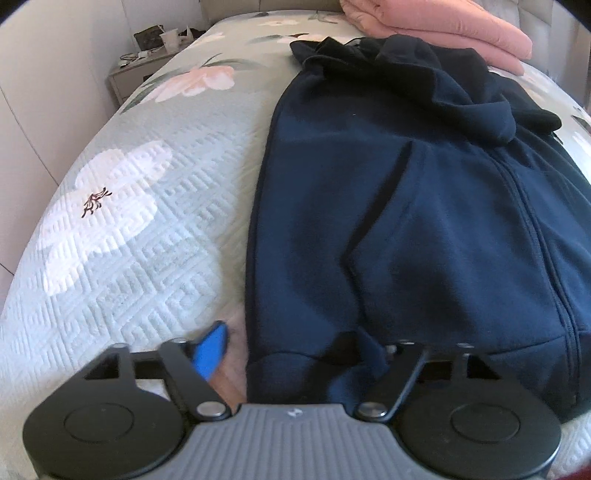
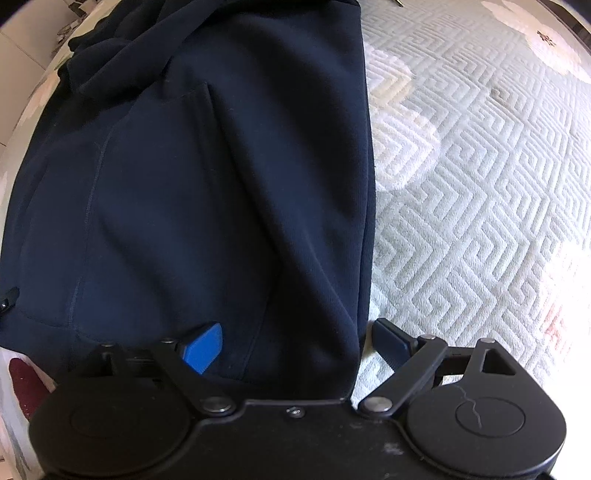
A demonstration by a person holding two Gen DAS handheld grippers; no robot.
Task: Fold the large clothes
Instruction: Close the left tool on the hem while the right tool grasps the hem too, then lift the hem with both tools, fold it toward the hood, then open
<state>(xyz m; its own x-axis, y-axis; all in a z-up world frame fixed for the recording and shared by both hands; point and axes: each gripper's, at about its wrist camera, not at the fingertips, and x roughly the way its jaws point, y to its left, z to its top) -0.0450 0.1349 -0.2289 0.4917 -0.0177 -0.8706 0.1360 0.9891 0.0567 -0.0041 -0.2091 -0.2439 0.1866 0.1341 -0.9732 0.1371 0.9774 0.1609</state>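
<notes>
Navy fleece zip-front hooded jacket (image 1: pixel 424 206) spread flat on a pale green quilted bedspread with white and pink flower print (image 1: pixel 147 229), hem toward the near edge of the bed, hood bunched in a darker heap toward the far edge. Zip line running lengthwise down the front, a slanted pocket opening on either side of it. Folded pink blanket (image 1: pixel 443 29) stacked at the far edge of the bed, just beyond the hood. Grey bedside cabinet (image 1: pixel 136 79) past the far left corner, cluttered with small items too blurred to name.

Left gripper (image 1: pixel 299 350) low over the hem at the jacket's left side. Fingers partly spread, one blue pad (image 1: pixel 212 350) over bare bedspread just outside the garment's edge, the other finger hidden against dark cloth. Hem corner lying between them; pressing on the cloth or not, cannot tell.

Right gripper (image 2: pixel 299 343) low over the hem at the jacket's right side, seen from the right wrist view. Fingers spread wide: blue pad (image 2: pixel 205 349) over the navy fleece, dark pad (image 2: pixel 391 341) over bare bedspread just off the garment's right edge. Jacket edge between them, not pinched.
</notes>
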